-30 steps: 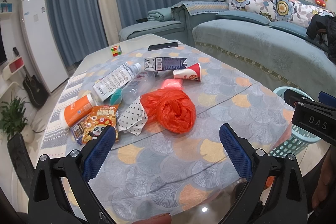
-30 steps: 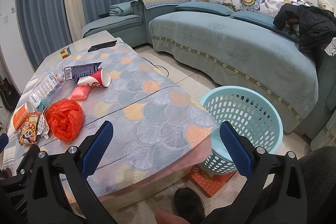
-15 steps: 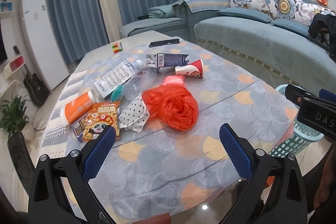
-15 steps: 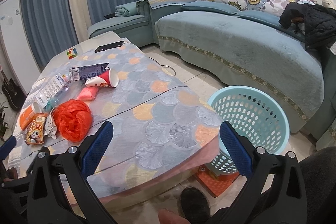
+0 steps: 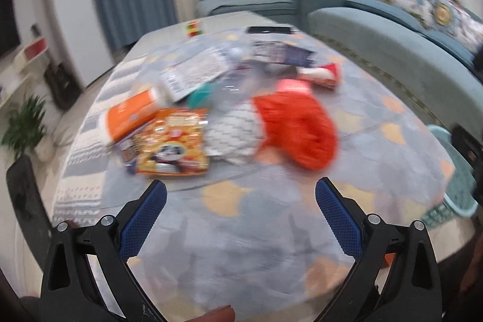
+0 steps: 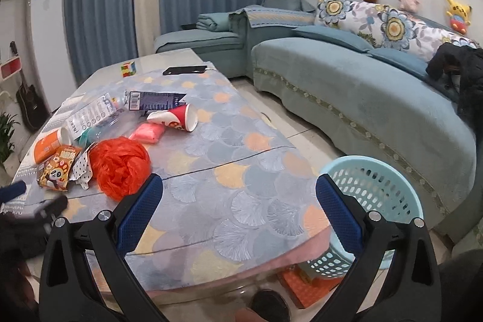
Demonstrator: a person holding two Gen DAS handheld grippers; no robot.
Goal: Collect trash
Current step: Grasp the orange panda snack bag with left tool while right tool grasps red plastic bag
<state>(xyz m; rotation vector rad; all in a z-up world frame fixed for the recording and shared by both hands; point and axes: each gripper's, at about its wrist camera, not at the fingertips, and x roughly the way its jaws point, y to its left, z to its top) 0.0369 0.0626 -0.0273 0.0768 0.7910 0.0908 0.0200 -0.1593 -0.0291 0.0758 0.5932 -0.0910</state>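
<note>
Left gripper advancing on trash pile; nothing collected yet.

Patterned table cloth (image 6: 229, 171); perforated plastic laundry basket (image 6: 389, 189) beside it, apparently empty. Crumpled orange plastic bag (image 5: 297, 130), glossy panda snack packet (image 5: 172, 147) loom larger, blurred: approach underway. Left gripper (image 5: 240, 202) and right gripper (image 6: 238, 198) both spread wide, empty.

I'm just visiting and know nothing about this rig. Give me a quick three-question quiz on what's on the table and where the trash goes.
1. True or false: the left tongs are holding the orange plastic bag.
2. Multiple choice: the red paper cup is A) upright, B) lying on its side, C) in the basket.
3. Fill in: the light blue basket stands on the ____, beside the table.

Key: 1 false, both tongs are open and empty; 2 B; 3 floor.
</note>
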